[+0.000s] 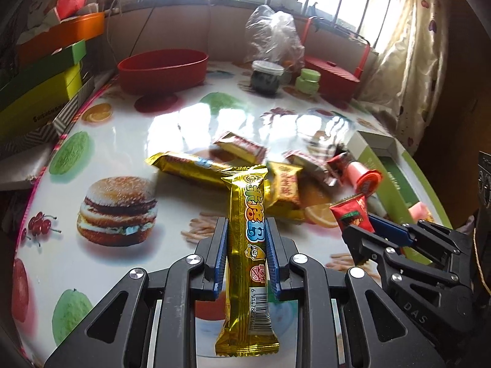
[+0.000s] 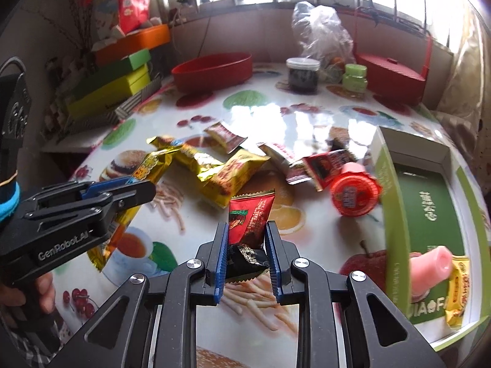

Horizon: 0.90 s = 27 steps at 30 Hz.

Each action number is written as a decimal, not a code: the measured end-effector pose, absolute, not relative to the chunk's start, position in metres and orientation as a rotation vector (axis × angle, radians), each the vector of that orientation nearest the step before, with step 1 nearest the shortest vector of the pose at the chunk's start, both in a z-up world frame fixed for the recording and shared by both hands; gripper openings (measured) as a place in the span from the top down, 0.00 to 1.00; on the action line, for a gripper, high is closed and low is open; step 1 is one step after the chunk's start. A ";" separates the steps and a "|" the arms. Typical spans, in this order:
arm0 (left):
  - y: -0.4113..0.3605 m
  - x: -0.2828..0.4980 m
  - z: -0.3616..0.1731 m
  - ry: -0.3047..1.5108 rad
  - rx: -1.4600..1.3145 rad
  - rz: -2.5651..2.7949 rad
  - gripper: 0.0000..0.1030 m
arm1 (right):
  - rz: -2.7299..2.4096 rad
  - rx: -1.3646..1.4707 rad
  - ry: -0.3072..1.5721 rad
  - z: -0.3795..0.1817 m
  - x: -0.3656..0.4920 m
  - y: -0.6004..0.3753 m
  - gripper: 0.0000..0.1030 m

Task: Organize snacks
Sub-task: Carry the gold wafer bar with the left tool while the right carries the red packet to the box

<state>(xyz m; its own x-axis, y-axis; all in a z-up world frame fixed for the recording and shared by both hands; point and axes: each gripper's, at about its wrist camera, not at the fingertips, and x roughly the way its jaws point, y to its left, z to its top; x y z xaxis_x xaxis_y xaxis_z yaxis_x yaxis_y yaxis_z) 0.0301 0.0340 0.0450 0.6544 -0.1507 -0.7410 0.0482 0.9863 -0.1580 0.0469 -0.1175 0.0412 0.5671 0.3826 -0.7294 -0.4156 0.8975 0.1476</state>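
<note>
My left gripper (image 1: pixel 247 227) is shut on a long gold snack bar (image 1: pixel 247 245), held above the table; it also shows in the right wrist view (image 2: pixel 144 171). My right gripper (image 2: pixel 247 230) is shut on a red and black snack packet (image 2: pixel 250 217), also seen in the left wrist view (image 1: pixel 353 214). A pile of loose snacks lies mid-table: a gold bar (image 1: pixel 184 165), a yellow packet (image 2: pixel 236 171), small red-white packets (image 2: pixel 225 136) and a round red candy roll (image 2: pixel 353 191). A green open box (image 2: pixel 429 190) at the right holds a pink item (image 2: pixel 429 266) and a yellow packet (image 2: pixel 458 291).
A red oval basin (image 1: pixel 162 69) stands at the back, with a dark jar (image 1: pixel 265 76), a green jar (image 1: pixel 308 81), a plastic bag (image 1: pixel 273 33) and a red basket (image 1: pixel 331 78). Stacked boxes (image 1: pixel 40 92) fill the left side. The round table (image 1: pixel 122 141) has a glossy food-print cover.
</note>
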 end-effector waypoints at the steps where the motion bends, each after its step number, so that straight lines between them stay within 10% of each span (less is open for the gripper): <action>1: 0.030 0.030 0.047 0.847 -0.122 -0.122 0.76 | 0.463 -0.034 0.842 0.043 0.047 -0.121 0.78; 27: -0.050 0.044 0.072 0.813 -0.062 -0.324 0.76 | 0.279 0.066 0.770 0.064 0.044 -0.194 0.78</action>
